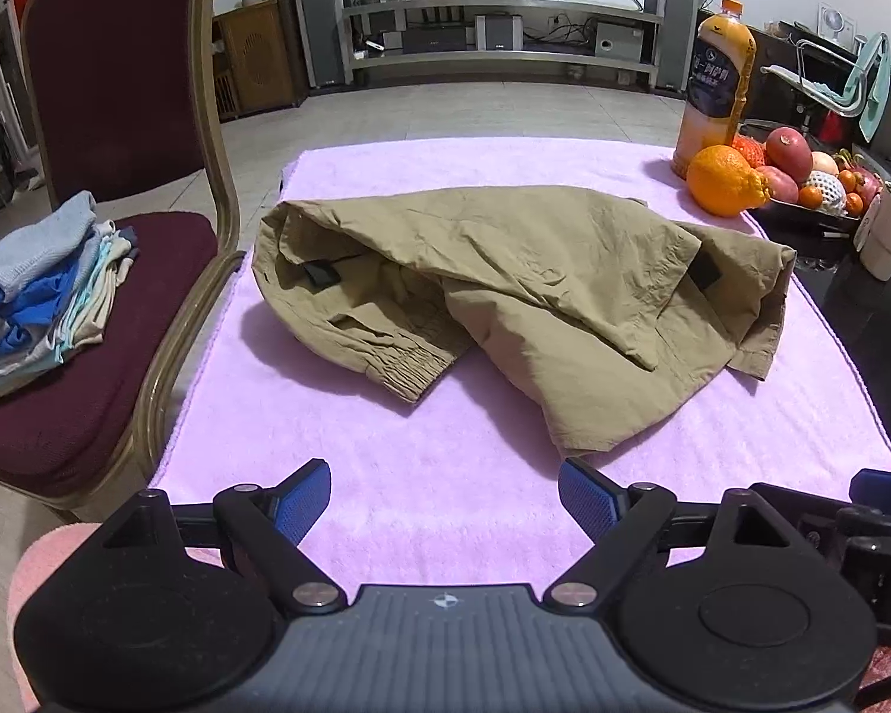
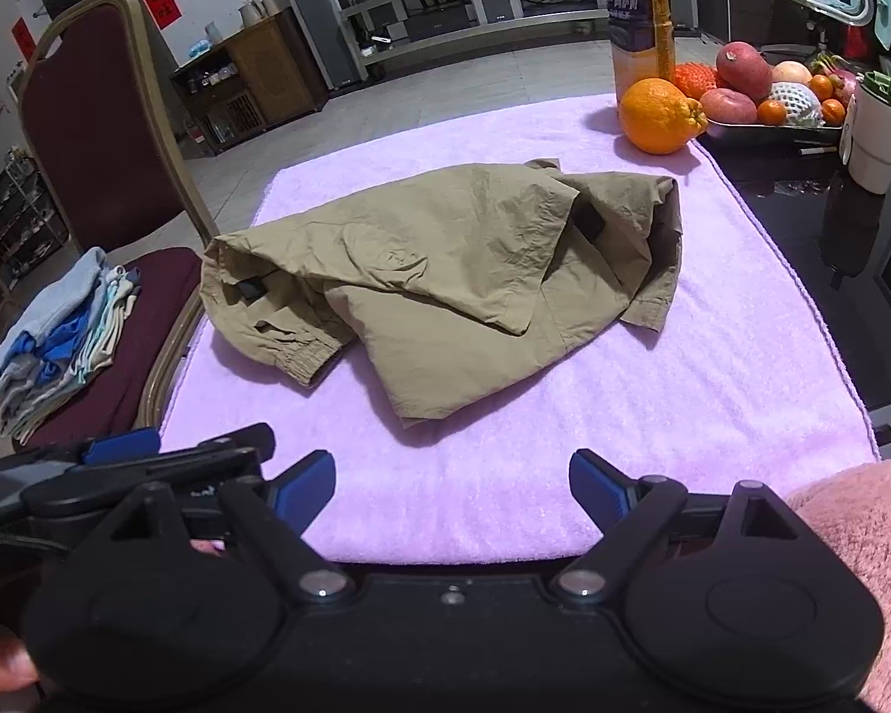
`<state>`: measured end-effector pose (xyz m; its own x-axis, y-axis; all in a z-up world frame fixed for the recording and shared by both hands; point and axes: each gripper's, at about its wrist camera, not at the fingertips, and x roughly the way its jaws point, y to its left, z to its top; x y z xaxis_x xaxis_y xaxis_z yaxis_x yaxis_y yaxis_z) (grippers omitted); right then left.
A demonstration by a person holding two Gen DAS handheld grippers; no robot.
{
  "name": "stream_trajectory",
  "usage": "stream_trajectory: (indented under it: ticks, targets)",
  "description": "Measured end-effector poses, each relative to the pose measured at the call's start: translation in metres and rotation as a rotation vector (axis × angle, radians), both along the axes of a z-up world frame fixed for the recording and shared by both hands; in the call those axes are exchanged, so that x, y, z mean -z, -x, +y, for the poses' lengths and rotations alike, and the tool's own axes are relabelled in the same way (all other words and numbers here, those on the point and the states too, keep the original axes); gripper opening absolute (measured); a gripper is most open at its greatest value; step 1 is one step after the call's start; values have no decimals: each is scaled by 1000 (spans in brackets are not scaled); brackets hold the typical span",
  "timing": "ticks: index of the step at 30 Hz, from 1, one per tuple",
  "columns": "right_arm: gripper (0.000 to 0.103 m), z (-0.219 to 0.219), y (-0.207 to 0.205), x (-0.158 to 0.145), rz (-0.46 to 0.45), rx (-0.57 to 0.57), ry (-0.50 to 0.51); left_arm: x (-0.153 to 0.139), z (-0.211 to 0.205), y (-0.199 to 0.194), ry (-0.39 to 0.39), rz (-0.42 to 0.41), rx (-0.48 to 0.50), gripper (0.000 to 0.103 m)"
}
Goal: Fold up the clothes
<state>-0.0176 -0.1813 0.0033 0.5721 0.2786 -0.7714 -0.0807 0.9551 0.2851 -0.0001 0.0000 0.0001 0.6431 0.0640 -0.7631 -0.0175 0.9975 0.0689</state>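
Jaws of left gripper [image 1: 444,496] and right gripper [image 2: 451,490] are being held wide, empty, short of crumpled khaki garment [image 1: 505,291]; spreading flat probably needed next

juice bottle [image 2: 641,18] top cut off, label unreadable, fruit tray [image 1: 802,211] partly hidden by orange [image 1: 723,180]
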Motion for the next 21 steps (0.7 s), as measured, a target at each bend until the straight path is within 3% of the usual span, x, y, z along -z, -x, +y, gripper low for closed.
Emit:
stream_trajectory:
  ticks: [21]
  targets:
    - [90, 2, -2, -2, 9, 3, 20, 2, 1, -2, 16, 22, -12, 86]
